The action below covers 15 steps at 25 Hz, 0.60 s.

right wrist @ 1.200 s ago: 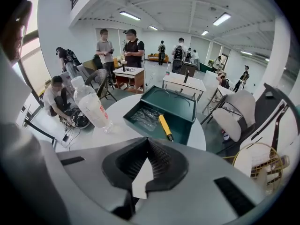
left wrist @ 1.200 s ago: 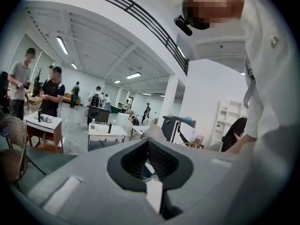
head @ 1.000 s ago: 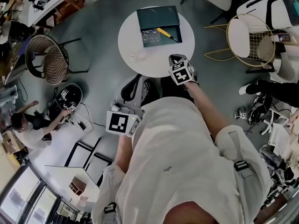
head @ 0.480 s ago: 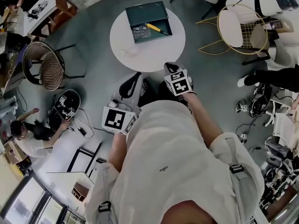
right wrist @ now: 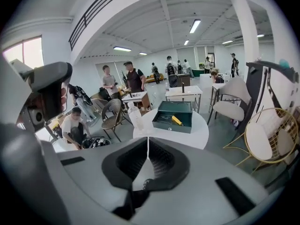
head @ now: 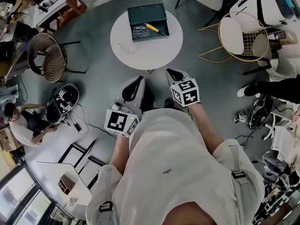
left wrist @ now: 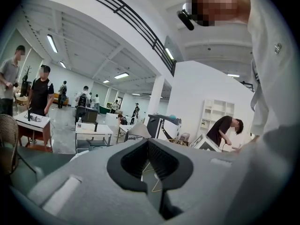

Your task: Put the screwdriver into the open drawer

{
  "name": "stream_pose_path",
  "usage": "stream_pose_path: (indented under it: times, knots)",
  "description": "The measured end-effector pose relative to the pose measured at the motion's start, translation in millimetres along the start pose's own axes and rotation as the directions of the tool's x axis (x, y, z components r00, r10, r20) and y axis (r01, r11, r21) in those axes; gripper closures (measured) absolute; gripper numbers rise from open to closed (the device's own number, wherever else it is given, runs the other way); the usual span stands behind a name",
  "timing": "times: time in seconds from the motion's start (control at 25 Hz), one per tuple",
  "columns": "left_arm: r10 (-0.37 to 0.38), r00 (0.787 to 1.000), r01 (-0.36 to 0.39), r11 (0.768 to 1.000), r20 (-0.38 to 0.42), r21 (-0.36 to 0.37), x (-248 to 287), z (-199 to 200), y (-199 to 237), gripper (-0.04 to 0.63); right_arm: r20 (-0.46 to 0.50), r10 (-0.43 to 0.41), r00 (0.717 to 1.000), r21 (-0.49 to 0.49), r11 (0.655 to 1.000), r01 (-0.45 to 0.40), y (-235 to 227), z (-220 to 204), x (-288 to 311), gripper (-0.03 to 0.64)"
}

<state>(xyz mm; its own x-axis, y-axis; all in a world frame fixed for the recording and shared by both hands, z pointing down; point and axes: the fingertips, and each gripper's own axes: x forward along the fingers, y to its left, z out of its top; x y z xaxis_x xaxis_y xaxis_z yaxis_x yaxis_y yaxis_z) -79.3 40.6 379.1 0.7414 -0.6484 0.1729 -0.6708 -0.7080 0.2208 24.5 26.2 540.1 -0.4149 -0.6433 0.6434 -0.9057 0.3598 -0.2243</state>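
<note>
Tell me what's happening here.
A person stands a little way back from the round white table, holding the left gripper and the right gripper. Both have their jaws together with nothing between them. On the table sits the open dark green drawer, and the yellow-handled screwdriver lies inside it. Neither gripper is near the drawer, so the screwdriver looks already put away.
</note>
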Motion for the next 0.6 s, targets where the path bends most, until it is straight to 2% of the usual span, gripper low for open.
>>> stream_pose_path:
  times: [0.28,0.44,0.6]
  knots:
    - [-0.002,1.0,0.002,0.998,0.004,-0.055,-8,-18,-96,0.584,0.122,0.08,0.989,0.021,0.996,-0.083,-7,-20,-86,0.609]
    - [0.018,1.0,-0.018,0.998,0.005,-0.054,-17,-30,-130,0.584,0.204,0.198,0.959,-0.004,0.979,-0.202,8,-24,-128,0.609]
    - [0.045,0.999,-0.044,0.998,0.012,-0.043,-29,-35,-149,0.584,0.306,0.245,0.92,-0.076,0.97,-0.233,17,-17,-171,0.609]
